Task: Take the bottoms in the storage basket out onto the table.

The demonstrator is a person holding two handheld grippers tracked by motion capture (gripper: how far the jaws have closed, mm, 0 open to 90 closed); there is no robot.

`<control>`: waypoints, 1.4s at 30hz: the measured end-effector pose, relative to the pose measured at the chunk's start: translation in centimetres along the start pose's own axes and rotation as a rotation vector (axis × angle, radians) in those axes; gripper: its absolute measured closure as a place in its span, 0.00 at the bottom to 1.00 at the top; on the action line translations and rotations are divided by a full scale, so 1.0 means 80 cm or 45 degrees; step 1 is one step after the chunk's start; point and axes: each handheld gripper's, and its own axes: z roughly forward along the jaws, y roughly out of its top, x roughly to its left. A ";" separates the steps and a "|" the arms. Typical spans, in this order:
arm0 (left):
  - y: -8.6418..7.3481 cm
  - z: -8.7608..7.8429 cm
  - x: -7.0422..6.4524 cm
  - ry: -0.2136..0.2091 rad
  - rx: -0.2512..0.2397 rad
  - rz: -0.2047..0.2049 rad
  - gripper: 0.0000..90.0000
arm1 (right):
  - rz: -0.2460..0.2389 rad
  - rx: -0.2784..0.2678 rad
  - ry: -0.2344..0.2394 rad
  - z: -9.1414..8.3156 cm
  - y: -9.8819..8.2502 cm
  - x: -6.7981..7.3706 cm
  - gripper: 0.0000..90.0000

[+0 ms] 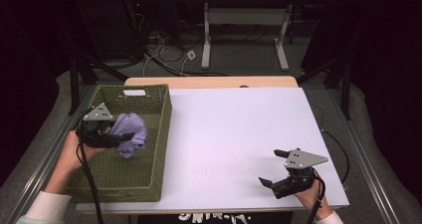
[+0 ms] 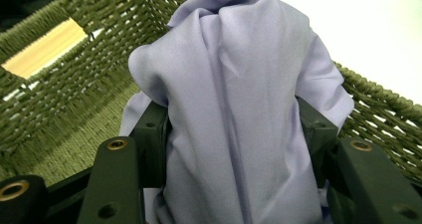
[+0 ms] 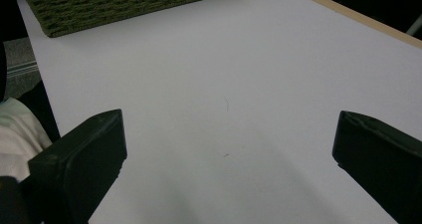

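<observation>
A bunched lilac cloth hangs inside the green woven basket at the table's left. My left gripper is shut on the cloth, holding it above the basket floor. In the left gripper view the cloth bulges up between the two black jaws, with the basket wall behind it. My right gripper rests near the table's front right corner, open, nothing between its fingers. In the right gripper view its gripper faces bare white tabletop.
The white tabletop stretches between the basket and the right gripper. A basket corner lies far ahead in the right gripper view. Metal rails run along both table sides; cables and a desk frame stand beyond the far edge.
</observation>
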 end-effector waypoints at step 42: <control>0.045 -0.012 -0.016 -0.028 -0.175 0.079 0.50 | 0.003 0.000 0.010 0.002 -0.003 0.000 0.00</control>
